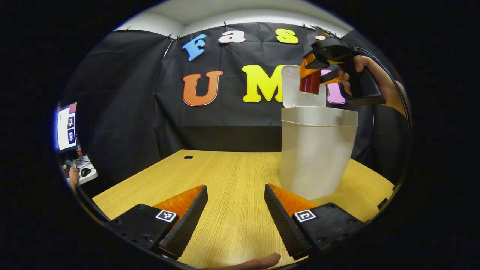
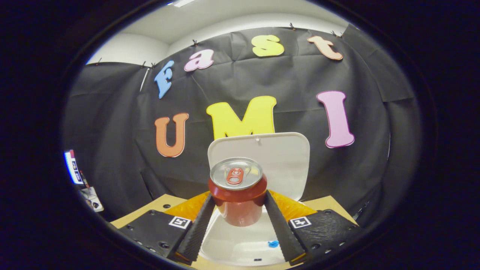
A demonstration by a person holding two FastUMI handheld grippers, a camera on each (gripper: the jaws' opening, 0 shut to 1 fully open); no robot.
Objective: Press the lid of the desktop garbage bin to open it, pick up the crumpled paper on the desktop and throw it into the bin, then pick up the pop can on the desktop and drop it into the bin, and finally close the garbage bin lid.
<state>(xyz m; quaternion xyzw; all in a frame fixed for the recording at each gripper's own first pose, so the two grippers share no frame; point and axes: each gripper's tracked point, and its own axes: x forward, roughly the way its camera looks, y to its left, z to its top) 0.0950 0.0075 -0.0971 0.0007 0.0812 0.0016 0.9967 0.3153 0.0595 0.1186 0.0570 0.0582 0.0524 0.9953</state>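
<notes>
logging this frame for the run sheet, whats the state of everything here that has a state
garbage bin: upright on the desk, open
lid: raised, standing up behind the opening
pop can: upright, held above the open bin, tab unopened
right gripper: shut on the pop can, fingers pressing on both sides
left gripper: open, holding nothing, low over the desk

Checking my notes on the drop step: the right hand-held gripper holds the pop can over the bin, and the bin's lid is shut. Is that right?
Not quite: the lid is open, standing upright behind the bin, as the right gripper view shows. The rest stands: the right hand-held gripper holds the pop can over the bin's opening.
</notes>
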